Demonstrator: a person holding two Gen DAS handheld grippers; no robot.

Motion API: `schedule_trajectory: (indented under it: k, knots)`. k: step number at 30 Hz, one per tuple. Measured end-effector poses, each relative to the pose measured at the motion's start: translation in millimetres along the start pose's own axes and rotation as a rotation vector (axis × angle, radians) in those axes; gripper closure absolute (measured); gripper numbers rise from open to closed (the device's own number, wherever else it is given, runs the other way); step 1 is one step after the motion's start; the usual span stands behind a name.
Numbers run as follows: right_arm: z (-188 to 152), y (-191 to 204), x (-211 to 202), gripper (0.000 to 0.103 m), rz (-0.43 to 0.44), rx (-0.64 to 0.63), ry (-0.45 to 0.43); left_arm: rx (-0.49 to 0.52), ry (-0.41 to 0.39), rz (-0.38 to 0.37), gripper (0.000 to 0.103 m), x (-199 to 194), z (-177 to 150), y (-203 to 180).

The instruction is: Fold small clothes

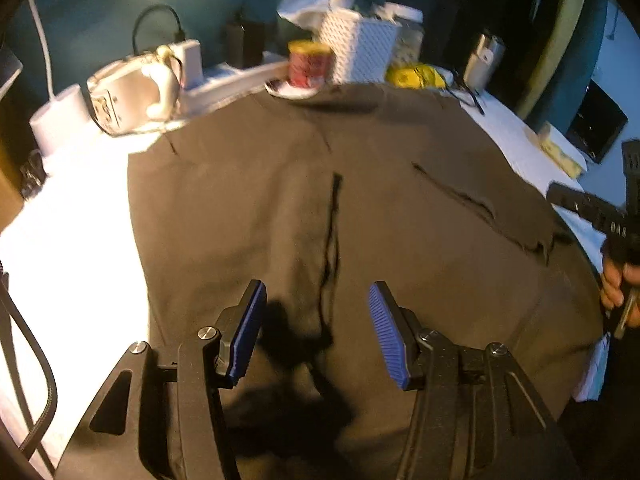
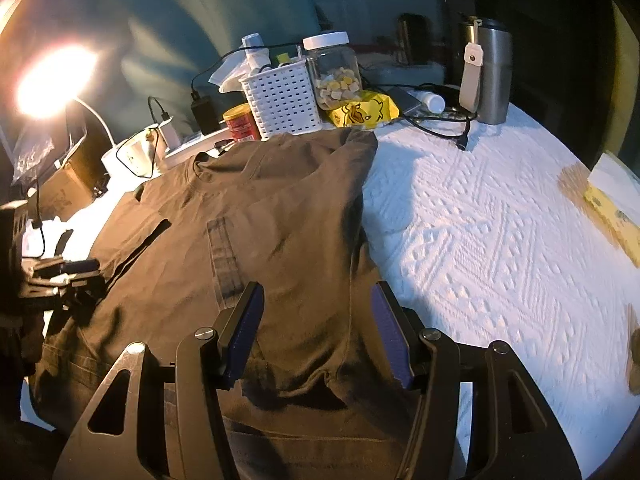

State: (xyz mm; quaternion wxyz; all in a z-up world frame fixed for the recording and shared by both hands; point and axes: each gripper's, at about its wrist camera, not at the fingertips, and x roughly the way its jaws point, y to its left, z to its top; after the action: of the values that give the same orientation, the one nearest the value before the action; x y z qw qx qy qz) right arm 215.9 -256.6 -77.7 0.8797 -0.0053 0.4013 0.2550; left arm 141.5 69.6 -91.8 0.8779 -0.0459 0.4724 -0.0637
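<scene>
Brown T-shirt point(image 2: 256, 240) lying on white cloth point(image 2: 480, 220); left gripper point(image 1: 316, 332) and right gripper point(image 2: 316, 332) hovering above it (both gaping wide, gripping nothing).

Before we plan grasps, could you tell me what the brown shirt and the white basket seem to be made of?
Brown shirt: soft matte knit, probably cotton; it drapes and creases. White basket: rigid, likely moulded plastic, with regular grid holes and a slight sheen.

Right of the shirt point(image 2: 256, 232) the white quilted desk point(image 2: 480, 232) is wide open, easy reach. Back edge is crowded though: basket point(image 2: 282, 98), jar point(image 2: 333, 70), red can point(image 2: 240, 122), steel tumbler point(image 2: 490, 76), loose cables point(image 2: 444, 122).
</scene>
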Motion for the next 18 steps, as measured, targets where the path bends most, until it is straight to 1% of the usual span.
schedule_trajectory:
  k: [5, 10, 14, 18]
  knots:
    - [-2, 4, -2, 0.044, 0.004, -0.004, 0.001, -0.005, 0.023, -0.017, 0.05, 2, -14, -3]
    - [-6, 9, -9, 0.044, 0.017, -0.011, -0.008, -0.001, 0.013, -0.026, 0.049, -4, -18, -7]
    - [-10, 11, -17, 0.044, 0.011, -0.01, -0.02, 0.011, 0.016, -0.054, 0.049, -7, -22, -16]
    - [-17, 11, -26, 0.044, -0.002, -0.015, -0.024, 0.026, -0.003, -0.062, 0.049, -13, -26, -26]
